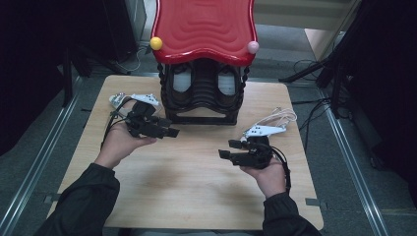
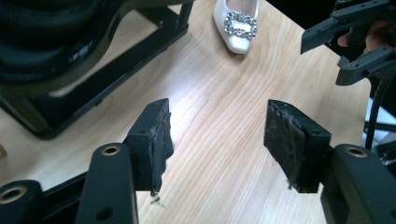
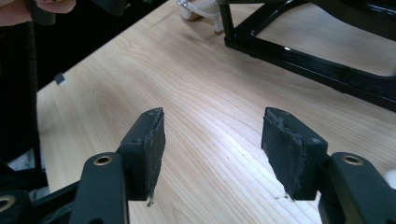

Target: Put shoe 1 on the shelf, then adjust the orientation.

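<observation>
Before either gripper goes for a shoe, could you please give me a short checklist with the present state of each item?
1. Left gripper jaws apart, nothing between them: ok.
2. Right gripper jaws apart, nothing between them: ok.
3. White shoe with buckle lies free on the table, untouched: ok.
4. Second white shoe beside the black rack, not gripped: ok.
5. Shoes already in the rack seated properly: cannot tell.

**Hidden and cut off**

White shoe with the buckle: heel end cut by the top edge of the left gripper view. Second white shoe: mostly cropped by the top edge of the right gripper view, partly behind the black rack. Two pale items inside the rack: shaded under the red top, too dim to identify.
</observation>
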Action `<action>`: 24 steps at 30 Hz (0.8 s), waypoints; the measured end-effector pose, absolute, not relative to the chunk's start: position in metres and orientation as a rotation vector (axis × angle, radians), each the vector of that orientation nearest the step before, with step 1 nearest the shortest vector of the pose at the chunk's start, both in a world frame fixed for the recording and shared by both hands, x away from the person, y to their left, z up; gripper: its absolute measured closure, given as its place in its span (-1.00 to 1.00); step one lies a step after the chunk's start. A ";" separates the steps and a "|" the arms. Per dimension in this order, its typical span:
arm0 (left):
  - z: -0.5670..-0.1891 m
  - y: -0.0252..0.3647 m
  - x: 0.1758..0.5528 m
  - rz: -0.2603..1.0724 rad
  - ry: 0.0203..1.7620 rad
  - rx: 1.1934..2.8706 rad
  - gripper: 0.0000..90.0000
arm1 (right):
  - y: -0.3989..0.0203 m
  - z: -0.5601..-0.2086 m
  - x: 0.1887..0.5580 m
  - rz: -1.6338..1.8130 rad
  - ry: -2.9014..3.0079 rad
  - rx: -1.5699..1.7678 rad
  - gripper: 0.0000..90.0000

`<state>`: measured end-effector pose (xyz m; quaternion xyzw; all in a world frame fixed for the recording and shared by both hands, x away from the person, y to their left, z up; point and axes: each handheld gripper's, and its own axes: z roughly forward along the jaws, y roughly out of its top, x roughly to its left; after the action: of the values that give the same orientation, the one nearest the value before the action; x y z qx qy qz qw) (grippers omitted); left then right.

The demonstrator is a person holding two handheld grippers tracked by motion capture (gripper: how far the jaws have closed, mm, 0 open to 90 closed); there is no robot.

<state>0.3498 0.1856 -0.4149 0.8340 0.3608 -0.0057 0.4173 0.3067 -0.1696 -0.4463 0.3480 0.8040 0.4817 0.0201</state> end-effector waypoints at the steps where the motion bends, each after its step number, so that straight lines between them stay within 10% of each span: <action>1: -0.417 0.187 0.349 -0.008 0.917 2.102 -0.05 | -0.170 -0.447 0.306 1.487 2.496 1.080 -0.10; 24: -0.438 0.250 0.343 0.069 1.057 2.026 0.76 | -0.167 -0.455 0.319 1.488 2.511 1.099 -0.09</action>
<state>0.3425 0.2504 -0.4375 0.8063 0.4208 0.0276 0.4147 0.3193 -0.1674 -0.4547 0.3524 0.8051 0.4771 0.0116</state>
